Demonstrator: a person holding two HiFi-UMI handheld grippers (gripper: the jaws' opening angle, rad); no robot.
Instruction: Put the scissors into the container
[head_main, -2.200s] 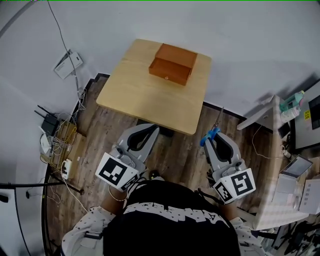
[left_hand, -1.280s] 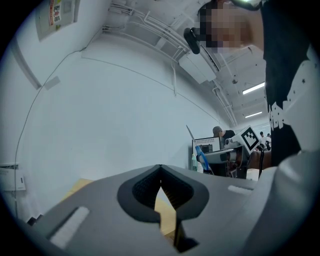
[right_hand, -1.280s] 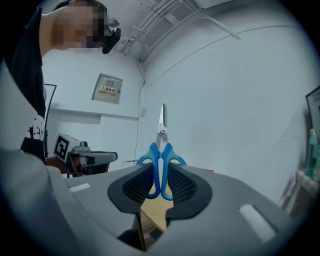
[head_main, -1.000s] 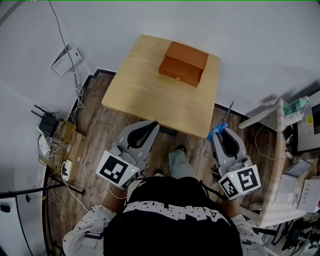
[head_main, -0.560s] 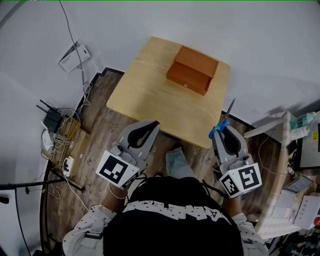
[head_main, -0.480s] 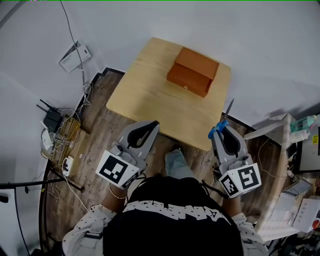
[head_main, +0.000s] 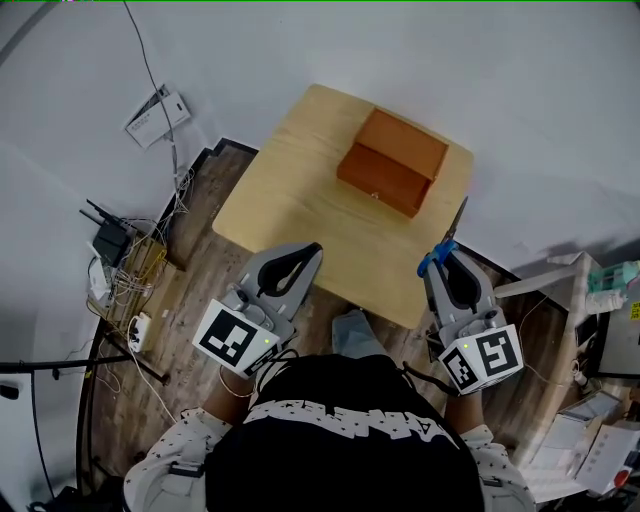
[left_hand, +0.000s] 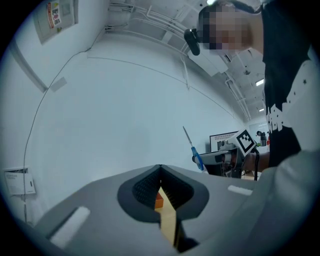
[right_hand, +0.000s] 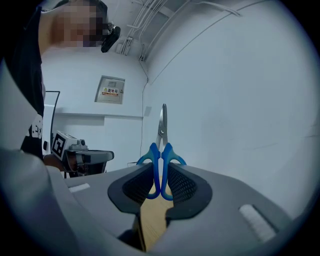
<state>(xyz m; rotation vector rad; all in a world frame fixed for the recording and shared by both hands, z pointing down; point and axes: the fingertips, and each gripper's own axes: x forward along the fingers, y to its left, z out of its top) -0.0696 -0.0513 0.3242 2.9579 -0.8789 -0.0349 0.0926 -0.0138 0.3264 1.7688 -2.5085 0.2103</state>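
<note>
One pair of scissors (right_hand: 161, 152) (blue handles, closed silver blades) stands clamped in the right gripper (head_main: 438, 262); the left gripper (head_main: 311, 251) is pinched together, empty; one brown box (head_main: 392, 161) lies ahead.

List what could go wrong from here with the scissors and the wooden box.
1. The right hand-held gripper grips the scissors only by the blue handle loops, with the blades sticking out ahead; they might pivot or slip on contact.
2. The wooden box looks closed, and the left hand-held gripper, jaws together, is not at it; the blades may strike the lid.
</note>
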